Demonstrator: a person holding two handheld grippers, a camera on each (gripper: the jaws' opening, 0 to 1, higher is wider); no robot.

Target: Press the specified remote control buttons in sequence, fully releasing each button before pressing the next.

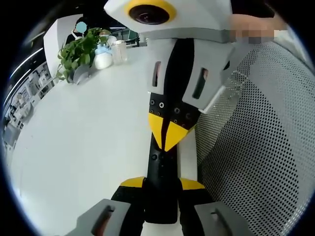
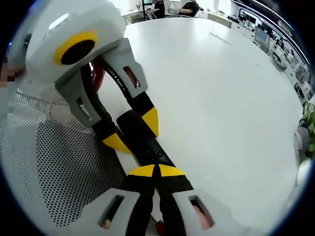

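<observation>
A black remote control [image 1: 161, 167] lies lengthwise between the yellow-tipped jaws of my left gripper [image 1: 161, 184], which is shut on its sides near the white table's edge. My right gripper [image 1: 170, 130] comes in from the top of the left gripper view, jaws shut, with its joined yellow tips resting on the remote's upper face. In the right gripper view, my right gripper [image 2: 157, 171] has its tips together on the near end of the remote [image 2: 142, 140], and my left gripper [image 2: 133, 132] clamps the remote from the far side. I cannot make out the buttons.
The white table [image 1: 88, 128] stretches away. At its far end stand a potted plant [image 1: 78, 51] and some bottles [image 1: 118, 49]. A grey mesh chair back [image 1: 261, 147] stands right beside the grippers and also appears in the right gripper view [image 2: 64, 162]. People sit far off [image 2: 189, 7].
</observation>
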